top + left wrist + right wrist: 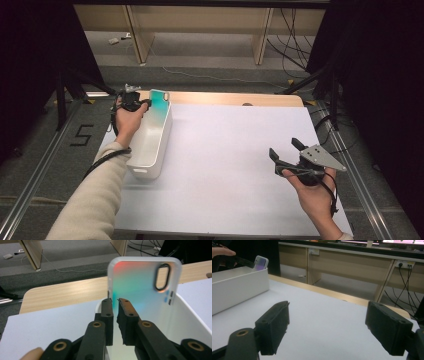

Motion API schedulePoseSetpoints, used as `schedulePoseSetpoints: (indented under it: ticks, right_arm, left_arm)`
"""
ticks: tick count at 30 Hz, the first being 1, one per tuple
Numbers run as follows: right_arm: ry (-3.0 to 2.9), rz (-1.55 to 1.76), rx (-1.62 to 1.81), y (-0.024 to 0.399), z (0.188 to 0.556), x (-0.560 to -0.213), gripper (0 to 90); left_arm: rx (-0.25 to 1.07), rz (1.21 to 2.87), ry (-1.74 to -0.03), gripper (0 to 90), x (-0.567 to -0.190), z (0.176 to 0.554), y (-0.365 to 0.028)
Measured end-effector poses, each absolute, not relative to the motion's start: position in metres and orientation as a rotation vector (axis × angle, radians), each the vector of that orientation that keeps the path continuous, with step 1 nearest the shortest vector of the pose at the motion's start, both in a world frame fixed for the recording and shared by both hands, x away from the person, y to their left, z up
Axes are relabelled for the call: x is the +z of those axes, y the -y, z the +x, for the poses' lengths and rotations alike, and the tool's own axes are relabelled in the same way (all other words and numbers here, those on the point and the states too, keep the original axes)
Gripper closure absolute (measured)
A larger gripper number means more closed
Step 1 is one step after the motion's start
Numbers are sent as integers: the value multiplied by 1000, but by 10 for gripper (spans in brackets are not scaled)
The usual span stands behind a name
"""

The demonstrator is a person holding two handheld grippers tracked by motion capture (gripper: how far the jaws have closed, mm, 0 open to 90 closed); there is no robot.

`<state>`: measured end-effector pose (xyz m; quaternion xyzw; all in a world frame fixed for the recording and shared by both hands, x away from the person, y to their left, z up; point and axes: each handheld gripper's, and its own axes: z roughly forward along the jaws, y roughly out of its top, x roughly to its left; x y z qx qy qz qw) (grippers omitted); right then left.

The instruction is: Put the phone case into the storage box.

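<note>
The left gripper [115, 300] pinches the phone case [140, 285] upright at the far end of the white bin [150, 145], seemingly to drop it in, while the right gripper [286, 150] waits wide open, empty, over the bench [230, 150]

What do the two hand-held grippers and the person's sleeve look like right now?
Both hand-held grippers, left and right, have black jaws with brass-coloured rivets. The right carries a grey three-cornered plate and a black cable. The left arm wears a cream sleeve.
</note>
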<state>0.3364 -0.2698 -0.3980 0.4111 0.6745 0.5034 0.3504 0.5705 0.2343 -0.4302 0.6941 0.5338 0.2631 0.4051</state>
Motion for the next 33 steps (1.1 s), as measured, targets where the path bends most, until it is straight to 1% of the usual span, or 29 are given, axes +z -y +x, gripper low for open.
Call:
schedulePoseSetpoints:
  ticks: [2, 5, 10, 11, 17, 23, 28, 33]
  right_arm:
    - [-1753, 1070, 1307, 270, 336, -398, 203]
    - [-1758, 1071, 1308, 270, 336, -398, 203]
    - [-1756, 1063, 1307, 270, 336, -397, 203]
    - [-1759, 1069, 1309, 270, 336, -397, 203]
    - [-1753, 1066, 1304, 269, 336, -398, 203]
    - [-1754, 1062, 1305, 269, 336, -398, 203]
    - [-1759, 1074, 1306, 268, 336, -398, 203]
    - [-1755, 1064, 1304, 269, 337, -398, 203]
  left_arm:
    - [670, 1808, -1330, 785, -428, 570, -236]
    - [673, 1772, -1337, 764, -429, 570, -233]
    - [681, 1824, -1315, 747, -428, 569, -234]
    - [681, 1777, -1326, 741, -429, 570, -230]
    - [681, 1779, -1311, 703, -428, 568, -230]
    - [693, 1780, -1299, 624, -424, 566, -231]
    - [695, 1766, -1296, 576, -422, 563, -232]
    - [693, 1758, -1286, 500, -421, 560, -234]
